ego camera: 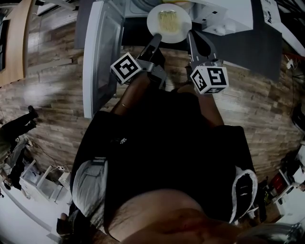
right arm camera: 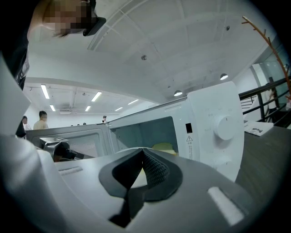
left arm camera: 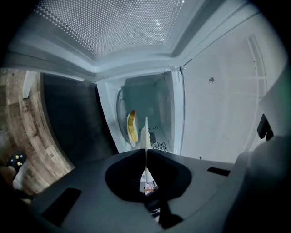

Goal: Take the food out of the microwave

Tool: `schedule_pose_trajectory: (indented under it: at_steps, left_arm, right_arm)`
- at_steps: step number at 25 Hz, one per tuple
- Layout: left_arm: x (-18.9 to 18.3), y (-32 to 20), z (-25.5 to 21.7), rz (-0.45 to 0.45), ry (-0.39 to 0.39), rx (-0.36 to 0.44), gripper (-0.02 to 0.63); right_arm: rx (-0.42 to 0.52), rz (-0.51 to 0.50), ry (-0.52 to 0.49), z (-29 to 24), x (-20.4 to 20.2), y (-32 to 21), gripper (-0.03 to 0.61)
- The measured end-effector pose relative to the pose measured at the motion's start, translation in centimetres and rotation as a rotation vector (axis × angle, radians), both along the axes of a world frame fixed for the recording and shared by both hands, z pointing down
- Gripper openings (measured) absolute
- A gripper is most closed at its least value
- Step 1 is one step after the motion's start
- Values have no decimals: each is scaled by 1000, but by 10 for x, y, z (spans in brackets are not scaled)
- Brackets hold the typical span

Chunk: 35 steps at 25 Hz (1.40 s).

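At the microwave's mouth: a white round plate [ego camera: 184,25] heaped with yellow noodles [ego camera: 167,19] sits level in front of the white boxy microwave [ego camera: 228,12], between its swung-open door [ego camera: 102,52] and its round dial [right arm camera: 225,127].
Left gripper [ego camera: 158,36]: pressed together on the plate's rim, on the door side of the microwave. In its own view I see that rim edge-on, a thin white sliver caught between the jaws.
Right gripper [ego camera: 189,34]: pinching the rim on the dial side of the microwave, its textured pads [right arm camera: 154,168] closed over pale plate.
Step in hand: I judge this as drawing the plate straight out of the microwave.
Doing it well: I would bring both hands back at one pace and at matching height so the noodles do not slide. I would not ease either pinch, since a thin rim grip leaves little margin if the plate tips. The door-side hand needs room from the door.
Hidden: the head view cuts off the microwave's cavity, so I cannot tell whether the plate's far edge is clear of the sill or rests on anything.
Hard to make out: how deep each gripper bites on the rim. The left gripper view is rolled sideways, and the dark counter [ego camera: 248,43] beside the microwave is mostly out of frame.
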<state>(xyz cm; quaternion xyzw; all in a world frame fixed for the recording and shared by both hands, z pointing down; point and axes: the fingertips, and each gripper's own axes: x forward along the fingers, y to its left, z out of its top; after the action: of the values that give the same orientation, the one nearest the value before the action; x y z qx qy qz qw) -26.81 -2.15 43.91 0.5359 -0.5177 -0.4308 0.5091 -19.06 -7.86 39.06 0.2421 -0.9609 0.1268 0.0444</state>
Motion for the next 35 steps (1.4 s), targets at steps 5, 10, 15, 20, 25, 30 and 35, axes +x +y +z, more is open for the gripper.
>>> schedule_pose_trajectory:
  at_steps: [5, 10, 15, 20, 25, 30, 35]
  left_arm:
    - [7, 8, 2, -8, -20, -35, 15]
    - [18, 12, -2, -38, -22, -21, 15]
    - [35, 15, -5, -45, -8, -19, 15]
    - [49, 18, -4, -47, -17, -17, 15]
    - [66, 20, -3, -49, 15, -13, 15]
    - [82, 19, -10, -40, 20, 8, 15]
    - [101, 20, -11, -20, 22, 15, 15]
  right_arm:
    - [-10, -24, 14, 5, 10, 0, -9]
    - [-5, -33, 8, 5, 21, -3, -8]
    - [-21, -39, 5, 4, 34, -4, -8]
    - [-36, -38, 5, 8, 49, -4, -8]
    - [-43, -32, -4, 10, 64, -5, -9]
    - [-33, -26, -9, 5, 80, -5, -9]
    - [-27, -11, -9, 4, 98, -2, -8]
